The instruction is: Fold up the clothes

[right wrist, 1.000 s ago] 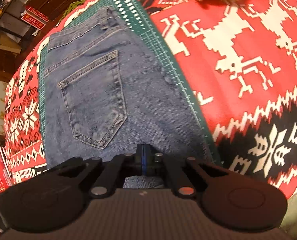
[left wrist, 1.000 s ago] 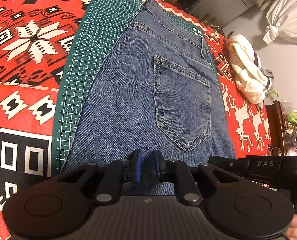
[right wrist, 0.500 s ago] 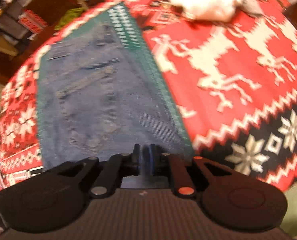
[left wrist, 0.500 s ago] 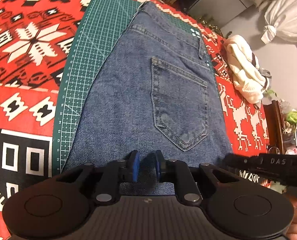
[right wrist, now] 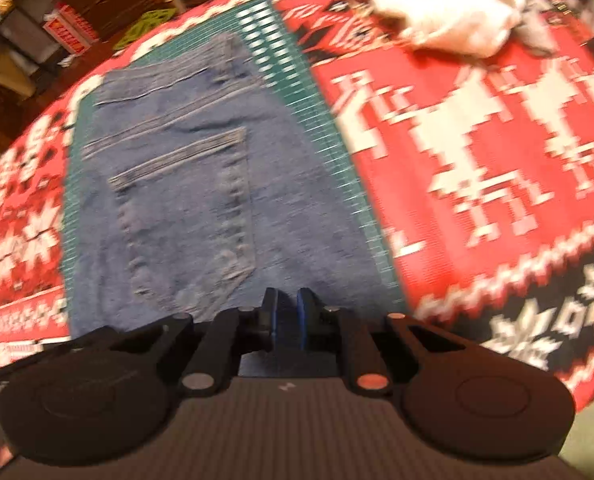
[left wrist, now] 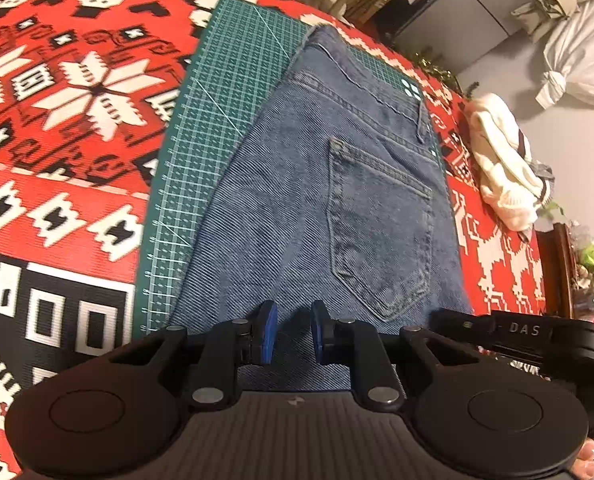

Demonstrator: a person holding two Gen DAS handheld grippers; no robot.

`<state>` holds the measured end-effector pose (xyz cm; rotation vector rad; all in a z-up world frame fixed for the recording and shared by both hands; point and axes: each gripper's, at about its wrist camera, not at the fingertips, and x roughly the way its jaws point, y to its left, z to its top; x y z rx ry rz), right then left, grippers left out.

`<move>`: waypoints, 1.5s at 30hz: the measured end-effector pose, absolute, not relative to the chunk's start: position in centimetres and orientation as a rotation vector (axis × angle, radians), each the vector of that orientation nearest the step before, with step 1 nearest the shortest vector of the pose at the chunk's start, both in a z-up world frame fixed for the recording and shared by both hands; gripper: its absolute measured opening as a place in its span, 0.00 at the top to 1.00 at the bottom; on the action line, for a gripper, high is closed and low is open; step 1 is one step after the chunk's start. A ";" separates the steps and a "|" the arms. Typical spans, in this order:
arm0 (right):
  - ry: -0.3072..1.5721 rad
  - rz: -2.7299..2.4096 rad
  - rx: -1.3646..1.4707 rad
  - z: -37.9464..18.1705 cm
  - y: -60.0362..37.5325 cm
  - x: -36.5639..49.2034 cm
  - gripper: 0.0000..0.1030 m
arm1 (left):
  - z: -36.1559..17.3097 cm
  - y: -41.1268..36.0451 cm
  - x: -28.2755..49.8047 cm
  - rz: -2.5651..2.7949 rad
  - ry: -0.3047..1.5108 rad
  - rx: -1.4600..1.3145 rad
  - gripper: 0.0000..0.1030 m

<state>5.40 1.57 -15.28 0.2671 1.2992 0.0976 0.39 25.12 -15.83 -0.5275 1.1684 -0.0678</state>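
Folded blue denim jeans [left wrist: 329, 208] lie flat on a dark green gridded cutting mat [left wrist: 213, 128], back pocket [left wrist: 381, 232] face up, waistband at the far end. The mat sits on the bench, which is covered by a red, white and black knit-pattern cloth [left wrist: 69, 120] with snowflakes and reindeer.

Left tongs [left wrist: 292, 330]: black frame, blue pads [left wrist: 268, 332], spread with a clear gap, denim visible between them. They sit over the near edge of the jeans, just below the pocket tip. Nothing pinched.

Right tongs [right wrist: 286, 320]: blue pads apart too, narrower gap than the left, also over the near edge of the jeans, to the right of the pocket. That view is motion-blurred, so I can't tell if the pads touch the fabric; looks like nothing is gripped.

In the left wrist view the black body of the right-hand tool, lettered "DAS" [left wrist: 525, 330], shows at the right, close beside the left tool. A bit of a hand [left wrist: 587, 462] shows at the bottom right corner.

A crumpled cream-white garment [left wrist: 505, 168] lies on the cloth to the right of the mat, well apart from the jeans.
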 end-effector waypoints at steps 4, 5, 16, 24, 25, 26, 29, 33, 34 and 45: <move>1.320 0.077 0.337 -15.4 0.2 5.6 0.94 | -15.9 25.9 0.5 -0.011 1.163 -0.522 0.84; 1.321 0.069 0.351 -15.3 0.0 5.7 0.94 | -15.9 26.1 0.5 -0.003 1.163 -0.526 0.84; 1.262 0.004 0.358 -12.9 -3.0 4.5 0.87 | -15.1 26.6 0.1 -0.042 1.122 -0.580 0.84; 1.251 0.174 0.433 -12.4 0.1 4.9 0.87 | -15.4 24.6 1.4 -0.144 1.128 -0.616 0.84; 1.254 0.188 0.431 -12.5 0.5 4.9 0.87 | -15.6 24.4 1.7 -0.152 1.134 -0.626 0.84; 1.257 0.201 0.430 -12.7 1.0 4.9 0.87 | -15.9 24.3 2.0 -0.159 1.142 -0.636 0.84; 1.261 0.247 0.420 -13.3 2.2 4.8 0.87 | -16.5 23.4 2.4 -0.180 1.168 -0.634 0.84; 1.260 0.282 0.401 -14.0 3.7 4.7 0.87 | -16.8 22.5 2.5 -0.177 1.183 -0.576 0.84; 1.264 0.286 0.399 -14.2 3.9 4.7 0.87 | -16.9 22.5 2.5 -0.172 1.185 -0.572 0.84; 1.285 0.168 0.344 -15.7 2.5 5.6 0.93 | -17.1 24.6 2.5 -0.114 1.192 -0.609 0.89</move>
